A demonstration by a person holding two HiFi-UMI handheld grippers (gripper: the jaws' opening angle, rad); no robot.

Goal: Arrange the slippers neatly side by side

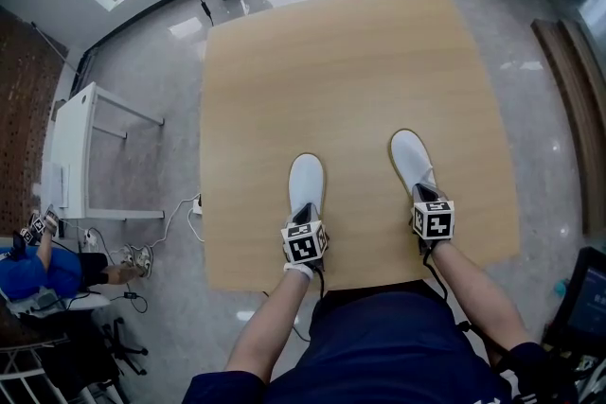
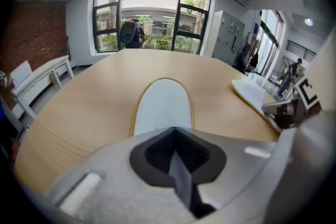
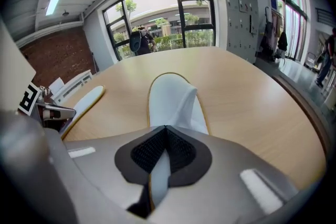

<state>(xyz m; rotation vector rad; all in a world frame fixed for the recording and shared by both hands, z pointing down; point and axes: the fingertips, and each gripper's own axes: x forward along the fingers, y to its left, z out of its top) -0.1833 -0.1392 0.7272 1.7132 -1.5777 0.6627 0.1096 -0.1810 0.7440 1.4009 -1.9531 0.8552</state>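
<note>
Left tongs (image 1: pixel 306 211); right tongs (image 1: pixel 425 192) (both clamped)

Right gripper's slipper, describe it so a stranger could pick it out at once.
On the wooden table, two white slippers lie near the person's edge. The right slipper has its heel pinched in the right gripper. Unlike the left slipper, it sits further forward, toe leaning left.

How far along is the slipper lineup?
Done: both slippers lie on the table, toes away. In hand: the left gripper clamps the left slipper at its heel, the right gripper the right slipper. Left: close the gap and level them; the right one sits farther forward.
</note>
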